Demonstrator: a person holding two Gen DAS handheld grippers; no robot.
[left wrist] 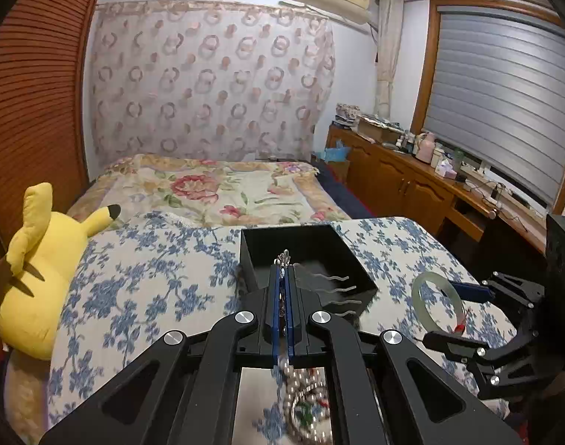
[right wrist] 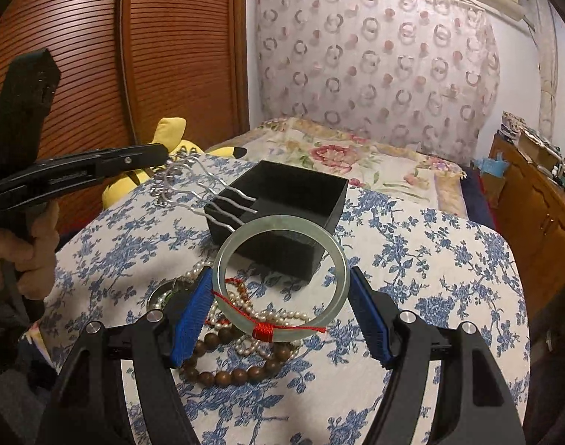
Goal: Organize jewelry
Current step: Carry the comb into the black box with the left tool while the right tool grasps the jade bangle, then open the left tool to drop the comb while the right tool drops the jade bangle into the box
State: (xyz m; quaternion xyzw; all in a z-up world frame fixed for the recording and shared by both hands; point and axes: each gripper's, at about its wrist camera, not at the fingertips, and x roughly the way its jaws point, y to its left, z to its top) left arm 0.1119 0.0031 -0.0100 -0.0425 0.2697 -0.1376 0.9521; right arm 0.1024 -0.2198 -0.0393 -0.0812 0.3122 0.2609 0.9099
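1. Left gripper (left wrist: pixel 282 270): its blue pads are pressed nearly together on the ornamental head of a silver hair comb (right wrist: pixel 204 189). The wavy prongs reach out over the near left corner of the black box (right wrist: pixel 282 218), hanging above the rim and, as far as can be told, not resting on it.
2. Right gripper (right wrist: pixel 282 296): its blue pads stand wide apart, with a pale green jade bangle (right wrist: pixel 282 278) between them. The bangle is tilted up off the cloth; the left pad appears to touch its rim, while contact at the right pad cannot be made out, so whether it is truly gripped is uncertain. A red cord is knotted at its near edge.
3. Black box, interior: the part visible from the left wrist view looks empty, though the gripper hides some of the floor.
4. Loose pile on the blue-flowered cloth (right wrist: pixel 430 259): a pearl strand (right wrist: pixel 278 315) and a brown wooden bead bracelet (right wrist: pixel 237 374) lie tangled just beneath the bangle, near the box but outside it.
5. Progress, as a judgement: the task is at an early stage. Two pieces are lifted, none is seen stored, and the comb looks closest to release; the pile remains.
6. Periphery: a yellow plush toy (left wrist: pixel 33 278) lies at the cloth's left edge.
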